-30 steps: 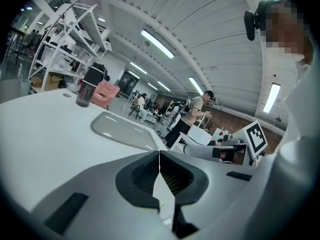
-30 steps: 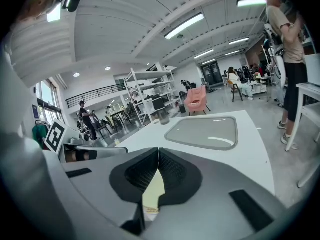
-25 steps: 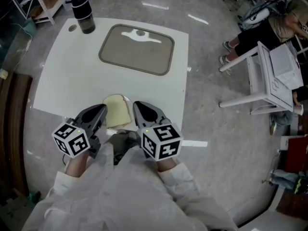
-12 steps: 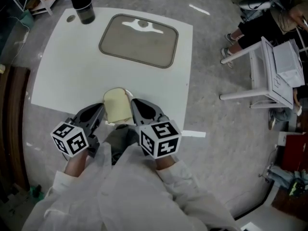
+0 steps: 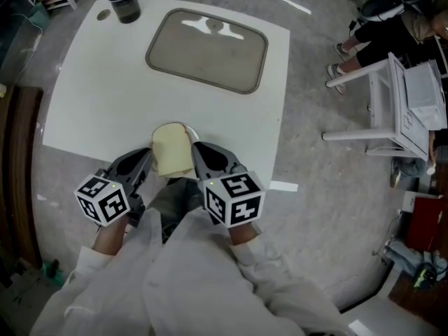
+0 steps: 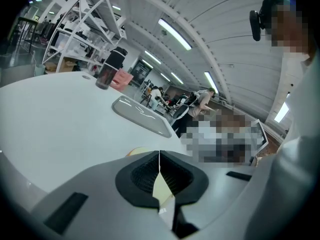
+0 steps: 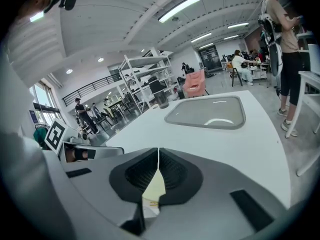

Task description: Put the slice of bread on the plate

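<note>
Pale, one bread slice (image 5: 172, 151) lies between two tools, left tool (image 5: 148, 159) and right tool (image 5: 197, 150), each closed together, empty.

A big open hall fitted out as a lab or test workspace, not a home: long strip lights (image 7: 180, 8) on a high ribbed ceiling, white metal shelving racks (image 7: 145, 76), a railed upper gallery (image 7: 92, 91), a polished grey floor (image 5: 329, 208) (it mirrors the lamps), plain white tables (image 5: 98, 96) and people (image 7: 243, 66) seated at desks in the background
</note>
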`<move>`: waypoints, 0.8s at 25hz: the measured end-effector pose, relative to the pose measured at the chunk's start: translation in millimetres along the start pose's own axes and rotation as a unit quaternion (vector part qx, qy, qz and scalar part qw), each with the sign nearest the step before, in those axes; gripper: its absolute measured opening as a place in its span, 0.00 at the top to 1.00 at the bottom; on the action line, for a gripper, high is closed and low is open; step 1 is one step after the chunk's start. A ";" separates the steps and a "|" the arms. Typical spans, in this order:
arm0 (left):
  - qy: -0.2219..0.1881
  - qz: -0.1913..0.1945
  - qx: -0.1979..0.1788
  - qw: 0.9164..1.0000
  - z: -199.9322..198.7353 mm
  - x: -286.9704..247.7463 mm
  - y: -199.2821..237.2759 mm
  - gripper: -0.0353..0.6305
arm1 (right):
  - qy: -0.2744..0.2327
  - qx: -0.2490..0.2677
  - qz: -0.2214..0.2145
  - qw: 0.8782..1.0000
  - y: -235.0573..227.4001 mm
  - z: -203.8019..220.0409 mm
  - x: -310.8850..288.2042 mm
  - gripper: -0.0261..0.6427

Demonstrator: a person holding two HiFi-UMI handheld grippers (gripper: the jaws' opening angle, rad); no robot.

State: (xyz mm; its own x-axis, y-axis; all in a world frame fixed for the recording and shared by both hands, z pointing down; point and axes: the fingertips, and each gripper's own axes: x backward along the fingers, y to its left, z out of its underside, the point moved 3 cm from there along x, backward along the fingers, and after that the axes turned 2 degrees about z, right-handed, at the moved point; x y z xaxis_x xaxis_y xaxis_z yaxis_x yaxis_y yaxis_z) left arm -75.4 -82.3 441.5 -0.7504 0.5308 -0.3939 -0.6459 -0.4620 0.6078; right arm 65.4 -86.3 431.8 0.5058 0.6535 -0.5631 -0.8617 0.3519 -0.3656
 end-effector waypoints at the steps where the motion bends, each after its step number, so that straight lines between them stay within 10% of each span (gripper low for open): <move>1: 0.000 -0.001 0.001 1.000 0.7 -0.6 0.9 0.93 | 0.004 0.001 0.000 1.000 -0.8 1.3 -1.8 0.94; 20: 0.044 -0.052 0.022 0.997 32.6 -3.5 36.5 0.93 | 0.054 -0.002 0.030 0.998 -28.3 31.5 -23.0 0.93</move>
State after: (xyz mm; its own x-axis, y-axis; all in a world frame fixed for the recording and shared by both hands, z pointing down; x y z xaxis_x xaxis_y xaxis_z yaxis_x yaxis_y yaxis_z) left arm -91.8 -77.9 487.6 -0.6904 0.5089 -0.5141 -0.7154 -0.3753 0.5893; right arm 76.9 -90.1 478.4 0.4556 0.5973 -0.6601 -0.8902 0.3113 -0.3327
